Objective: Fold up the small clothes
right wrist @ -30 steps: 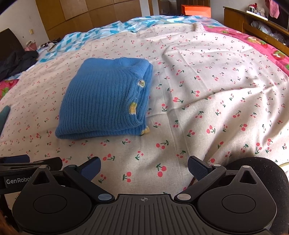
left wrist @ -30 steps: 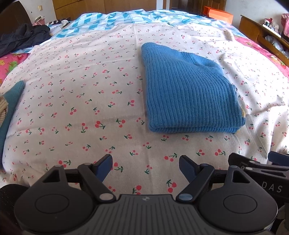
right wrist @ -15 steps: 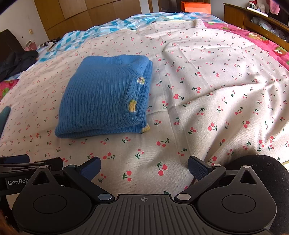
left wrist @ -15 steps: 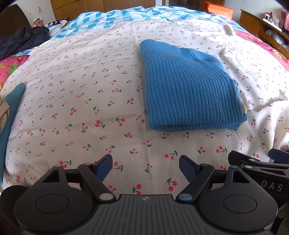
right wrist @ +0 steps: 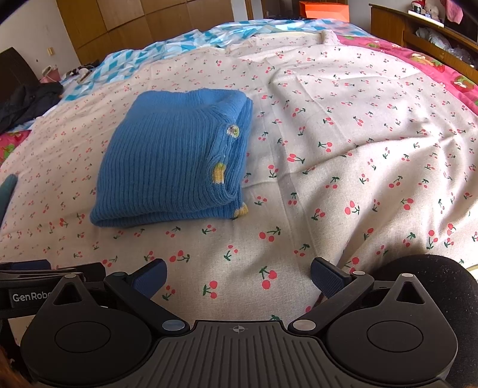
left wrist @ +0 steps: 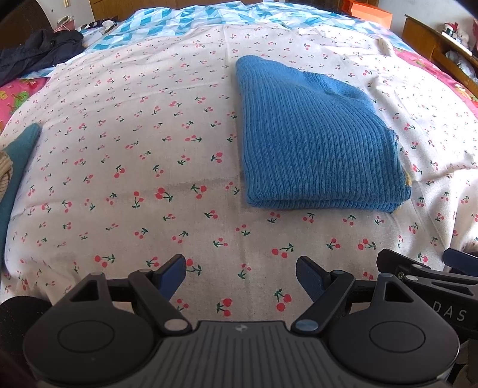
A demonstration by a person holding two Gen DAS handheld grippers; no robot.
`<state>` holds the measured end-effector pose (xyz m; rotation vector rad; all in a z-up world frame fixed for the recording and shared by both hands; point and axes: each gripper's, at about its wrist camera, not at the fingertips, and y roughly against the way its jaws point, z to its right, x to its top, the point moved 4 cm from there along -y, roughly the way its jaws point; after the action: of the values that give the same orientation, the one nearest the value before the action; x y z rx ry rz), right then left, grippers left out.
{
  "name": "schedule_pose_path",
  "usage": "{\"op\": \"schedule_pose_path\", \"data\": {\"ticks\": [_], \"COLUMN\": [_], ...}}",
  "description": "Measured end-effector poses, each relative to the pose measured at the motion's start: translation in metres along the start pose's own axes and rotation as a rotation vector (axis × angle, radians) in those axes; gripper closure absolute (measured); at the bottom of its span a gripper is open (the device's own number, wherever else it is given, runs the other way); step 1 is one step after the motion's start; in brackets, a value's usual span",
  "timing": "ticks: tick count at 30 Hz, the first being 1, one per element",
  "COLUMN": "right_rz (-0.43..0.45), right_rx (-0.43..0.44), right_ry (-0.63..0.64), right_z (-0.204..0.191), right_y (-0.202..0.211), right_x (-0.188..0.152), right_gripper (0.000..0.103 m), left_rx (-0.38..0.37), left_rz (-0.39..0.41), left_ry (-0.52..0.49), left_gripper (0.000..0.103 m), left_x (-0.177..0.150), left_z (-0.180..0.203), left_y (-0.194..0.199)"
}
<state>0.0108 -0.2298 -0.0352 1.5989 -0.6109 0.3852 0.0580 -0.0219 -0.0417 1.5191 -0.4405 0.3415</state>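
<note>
A blue ribbed knit sweater (left wrist: 316, 140) lies folded into a flat rectangle on the cherry-print bedsheet (left wrist: 134, 149). In the right wrist view the sweater (right wrist: 170, 158) shows a button and yellow trim along its right edge. My left gripper (left wrist: 241, 276) is open and empty, held low over the sheet, near and left of the sweater's front edge. My right gripper (right wrist: 238, 277) is open and empty, low over the sheet, near and right of the sweater. Neither touches it.
A teal cloth (left wrist: 16, 167) lies at the sheet's left edge. Dark clothes (left wrist: 35, 52) are piled at the far left. A blue-and-white quilt (left wrist: 191, 21) lies at the far end. Wooden furniture (right wrist: 418, 32) stands at right; the sheet is wrinkled (right wrist: 373, 143) there.
Both grippers have drawn back slightly and lifted a little from the sweater. The sweater has not moved. Both jaws stay open.
</note>
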Motion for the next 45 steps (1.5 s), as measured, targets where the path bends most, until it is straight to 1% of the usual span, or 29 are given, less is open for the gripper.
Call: {"op": "schedule_pose_path", "data": {"ticks": [18,45], "right_rz": [-0.009,-0.016], "right_rx": [0.002,0.003], "right_ry": [-0.002,-0.004], "right_z": [0.0013,0.0013], "right_y": [-0.0019,-0.0037], "right_x": [0.0000,-0.0012], "right_gripper": [0.000,0.000], "left_rx": [-0.010,-0.006], "left_rz": [-0.023,-0.024], "left_ry": [0.023,0.023], "left_gripper": [0.018,0.019], "left_x": [-0.0010,-0.0011], "left_z": [-0.0014,-0.0016], "left_y": [-0.0032,-0.0027]}}
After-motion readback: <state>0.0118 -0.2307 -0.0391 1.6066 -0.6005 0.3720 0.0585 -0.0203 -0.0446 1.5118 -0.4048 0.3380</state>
